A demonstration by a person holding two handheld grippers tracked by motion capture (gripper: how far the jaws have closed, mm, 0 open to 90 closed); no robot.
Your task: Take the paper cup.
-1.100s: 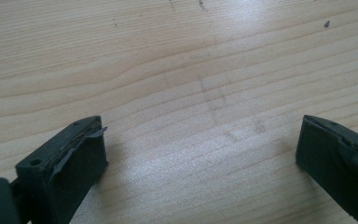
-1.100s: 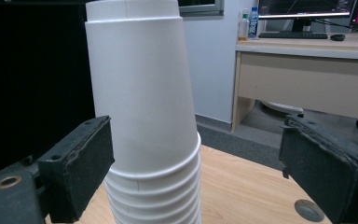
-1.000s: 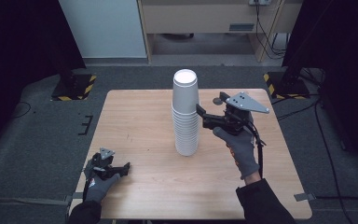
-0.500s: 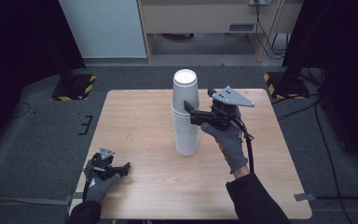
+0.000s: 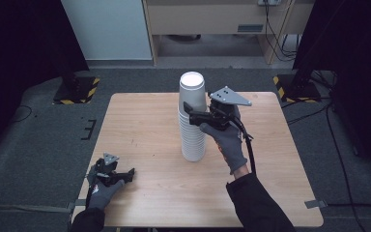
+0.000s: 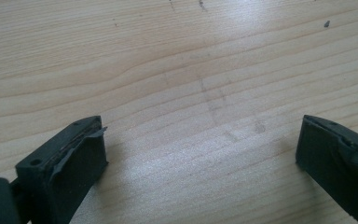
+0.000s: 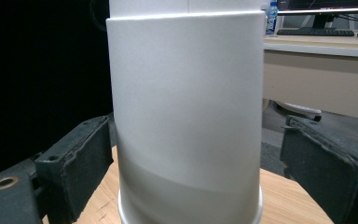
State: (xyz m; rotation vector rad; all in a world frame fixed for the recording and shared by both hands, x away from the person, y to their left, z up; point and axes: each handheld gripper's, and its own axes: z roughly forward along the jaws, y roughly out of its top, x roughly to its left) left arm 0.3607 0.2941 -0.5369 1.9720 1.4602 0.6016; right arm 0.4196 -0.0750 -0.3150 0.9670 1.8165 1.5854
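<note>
Cup stack [image 5: 193, 118] stands mid-table between right gripper [image 5: 192, 113] jaws (both clear).

Wooden table [image 5: 145, 121], desk behind [image 7: 321, 46]

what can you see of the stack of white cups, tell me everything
The stack of white cups stands upright on the wooden table, toward the far middle. The cups are plain matte white, paper or foam by their look, nested mouth down with rims ringing the lower part and the top cup's flat base facing up. The right hand-held gripper straddles an upper cup with open jaws; contact is unclear.
</note>
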